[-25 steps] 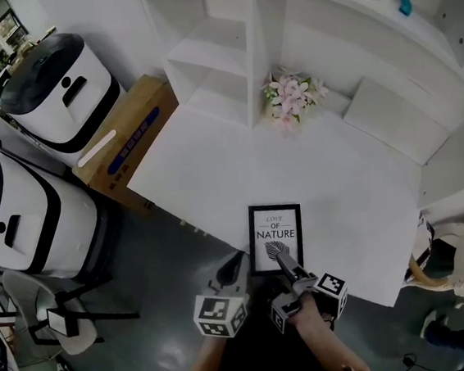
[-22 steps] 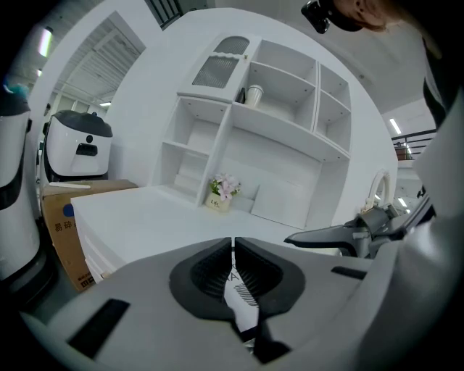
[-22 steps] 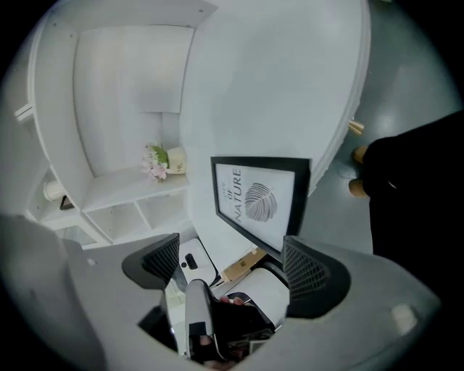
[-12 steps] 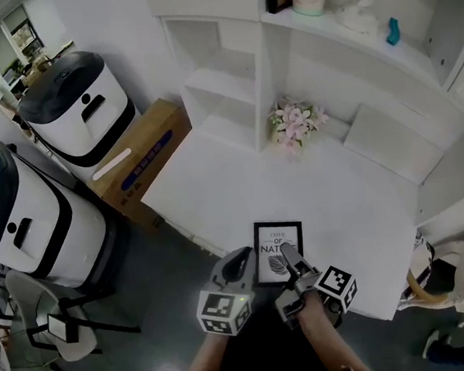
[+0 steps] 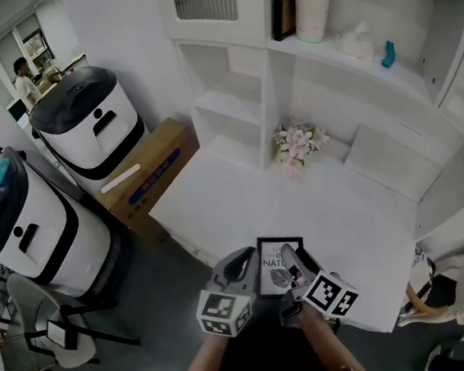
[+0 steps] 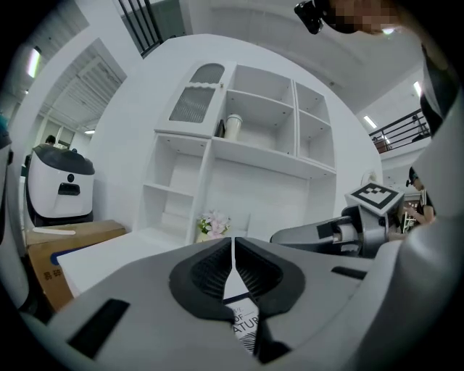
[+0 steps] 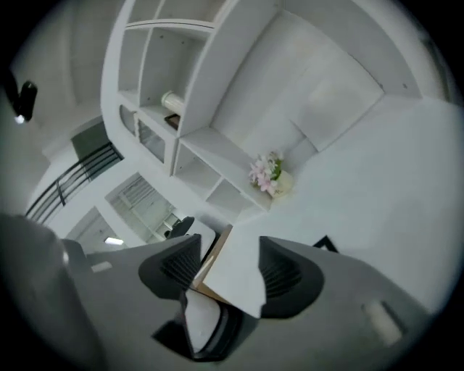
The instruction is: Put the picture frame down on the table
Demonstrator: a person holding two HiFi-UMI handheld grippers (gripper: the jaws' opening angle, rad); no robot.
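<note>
The picture frame (image 5: 278,265) lies flat on the white desk (image 5: 346,214), right at its 6 o'clock edge, print up. I've got the left gripper (image 5: 241,259) just off the frame's 9 o'clock side with its jaws pressed together on nothing, and the right gripper (image 5: 292,258) over its 3 o'clock side. Its jaws are still spread though they have just been closing, with only the desk corner showing through the gap. Out at 12 o'clock from the frame, well apart, I see the pink flowers (image 5: 296,144) against the white shelf unit (image 5: 263,70).
</note>
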